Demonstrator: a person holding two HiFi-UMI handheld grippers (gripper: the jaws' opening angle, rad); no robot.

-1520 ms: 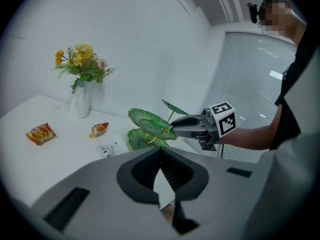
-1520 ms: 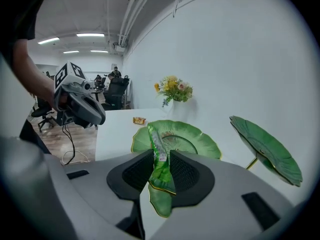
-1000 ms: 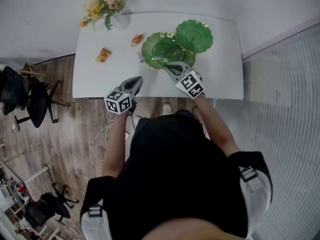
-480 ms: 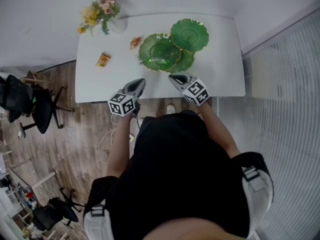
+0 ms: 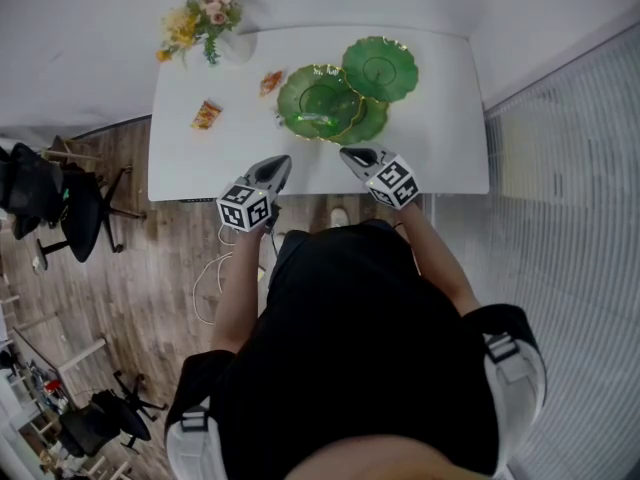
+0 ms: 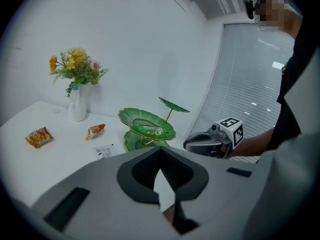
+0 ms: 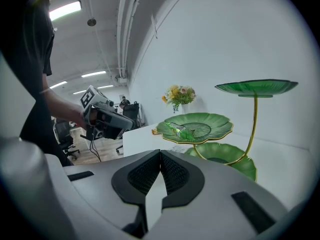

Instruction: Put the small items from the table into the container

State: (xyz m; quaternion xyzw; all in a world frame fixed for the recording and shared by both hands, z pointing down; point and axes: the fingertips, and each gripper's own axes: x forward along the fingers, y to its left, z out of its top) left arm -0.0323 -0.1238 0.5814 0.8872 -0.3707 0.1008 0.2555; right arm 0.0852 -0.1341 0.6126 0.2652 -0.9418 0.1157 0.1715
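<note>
A three-tier stand of green leaf-shaped dishes stands on the white table. A green packet lies in the middle dish. Still on the table are an orange packet, a red-orange packet and a white sachet. My left gripper hovers at the table's near edge, shut and empty. My right gripper is just short of the dishes, also shut with nothing between its fingers. Each gripper shows in the other's view: the right gripper and the left gripper.
A white vase of flowers stands at the table's far left corner. Office chairs stand on the wooden floor to the left, and a cable lies below the table. A slatted blind lines the right side.
My right gripper has drawn back from over the middle dish toward the table's near edge and rolled a little. The left gripper has kept its place.
</note>
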